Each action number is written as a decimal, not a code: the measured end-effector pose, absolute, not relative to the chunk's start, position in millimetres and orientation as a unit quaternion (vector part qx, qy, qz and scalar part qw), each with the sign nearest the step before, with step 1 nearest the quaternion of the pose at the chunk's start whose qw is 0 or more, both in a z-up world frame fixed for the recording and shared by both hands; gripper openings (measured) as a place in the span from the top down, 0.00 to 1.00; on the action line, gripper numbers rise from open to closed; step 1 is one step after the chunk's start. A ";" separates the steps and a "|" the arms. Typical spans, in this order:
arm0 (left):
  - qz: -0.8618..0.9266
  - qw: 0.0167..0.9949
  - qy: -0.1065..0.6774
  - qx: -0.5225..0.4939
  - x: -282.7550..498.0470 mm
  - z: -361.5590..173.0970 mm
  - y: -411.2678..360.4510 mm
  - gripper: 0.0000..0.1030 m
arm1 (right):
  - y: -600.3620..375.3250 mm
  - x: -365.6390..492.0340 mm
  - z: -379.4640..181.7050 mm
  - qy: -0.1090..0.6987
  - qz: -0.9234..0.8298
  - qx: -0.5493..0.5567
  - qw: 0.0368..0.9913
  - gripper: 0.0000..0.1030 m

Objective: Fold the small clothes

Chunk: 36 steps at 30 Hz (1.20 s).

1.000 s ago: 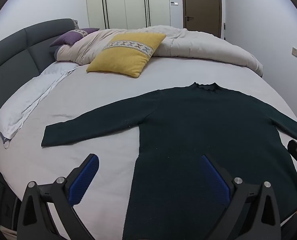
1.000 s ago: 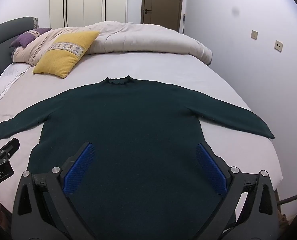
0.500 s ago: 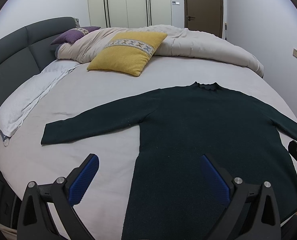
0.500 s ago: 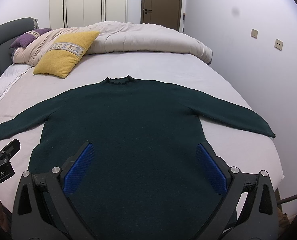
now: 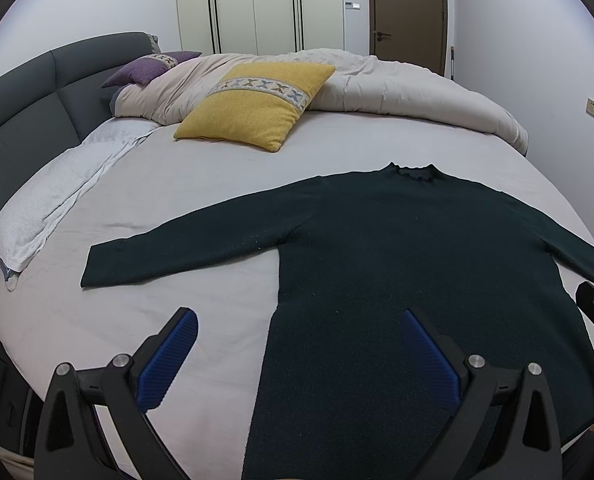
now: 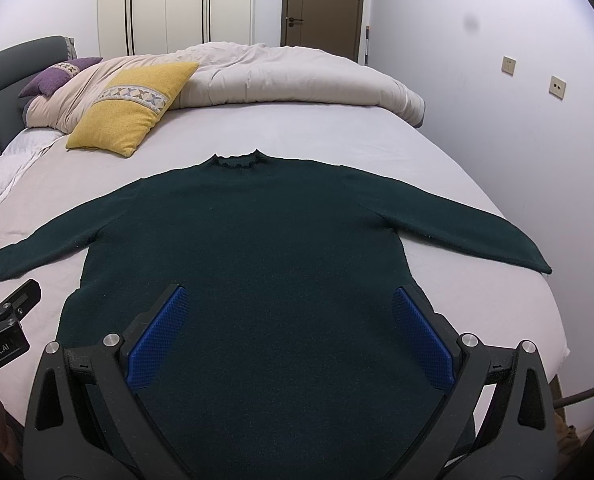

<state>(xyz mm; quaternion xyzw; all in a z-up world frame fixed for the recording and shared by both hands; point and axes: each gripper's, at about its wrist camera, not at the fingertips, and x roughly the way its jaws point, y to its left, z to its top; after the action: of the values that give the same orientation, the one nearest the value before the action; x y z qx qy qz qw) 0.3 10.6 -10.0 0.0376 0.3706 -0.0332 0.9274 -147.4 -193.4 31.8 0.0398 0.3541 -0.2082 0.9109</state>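
A dark green long-sleeved sweater (image 5: 397,248) (image 6: 249,240) lies flat on the bed, collar away from me and both sleeves spread out to the sides. My left gripper (image 5: 299,322) hovers open above the sweater's lower left edge, one blue pad over the sheet and the other over the fabric. Over the middle of the hem, my right gripper (image 6: 289,300) is open too, holding nothing. The sweater's hem is hidden behind the gripper bodies.
The bed (image 5: 169,184) has a pale grey sheet. A yellow cushion (image 5: 253,104) and a rolled duvet (image 6: 289,76) lie at the far side, a purple pillow (image 5: 149,70) by the grey headboard (image 5: 21,92). A white towel (image 5: 45,208) lies at the left edge. The wall (image 6: 537,140) stands close on the right.
The left wrist view has tilted up slightly. The sweater lies unchanged and both grippers stay open.
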 end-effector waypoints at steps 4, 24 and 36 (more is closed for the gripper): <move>-0.034 0.927 0.371 0.037 0.2 -10.1 10.7 0.00 | -194.1 -148.0 32.4 0.354 -0.209 0.040 0.911 0.00; -0.033 0.927 0.372 0.037 -0.2 -10.5 10.6 0.00 | -190.0 -147.7 23.2 0.356 -0.208 0.041 0.910 0.00; -0.035 0.926 0.375 0.035 0.0 -14.0 9.5 0.00 | -188.5 -144.1 17.2 0.361 -0.207 0.041 0.908 0.00</move>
<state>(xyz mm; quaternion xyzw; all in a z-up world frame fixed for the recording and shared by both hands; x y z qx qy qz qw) 0.0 9.5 -14.0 0.0347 0.3749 -0.0351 0.9257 -144.1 -188.5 17.2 0.0415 0.3610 -0.2067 0.9084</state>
